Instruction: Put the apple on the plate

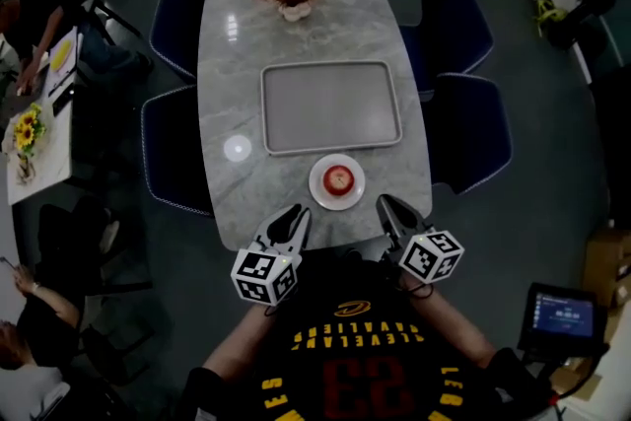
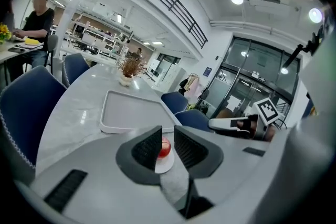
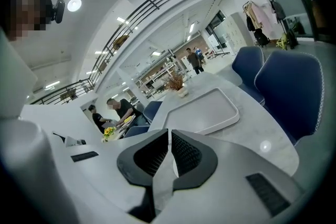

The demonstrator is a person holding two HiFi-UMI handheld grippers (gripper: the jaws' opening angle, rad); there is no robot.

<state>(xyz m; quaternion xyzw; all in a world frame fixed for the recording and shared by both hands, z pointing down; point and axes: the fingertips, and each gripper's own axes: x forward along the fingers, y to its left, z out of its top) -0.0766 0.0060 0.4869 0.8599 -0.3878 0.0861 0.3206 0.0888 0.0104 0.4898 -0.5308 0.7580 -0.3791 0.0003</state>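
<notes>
The left gripper (image 2: 168, 131) holds its jaws a narrow gap apart, nothing between them. The right gripper (image 3: 170, 134) has its jaws all but together, also empty. Just ahead of both, between their tips, the apple (image 1: 338, 178) sits upright on the plate (image 1: 317, 184), clear of either pair. Further ahead lies an empty tray (image 1: 330, 108) on the worktop (image 1: 237, 94). The placing looks done; I judge the next move is only drawing both grippers back without nudging the plate.
</notes>
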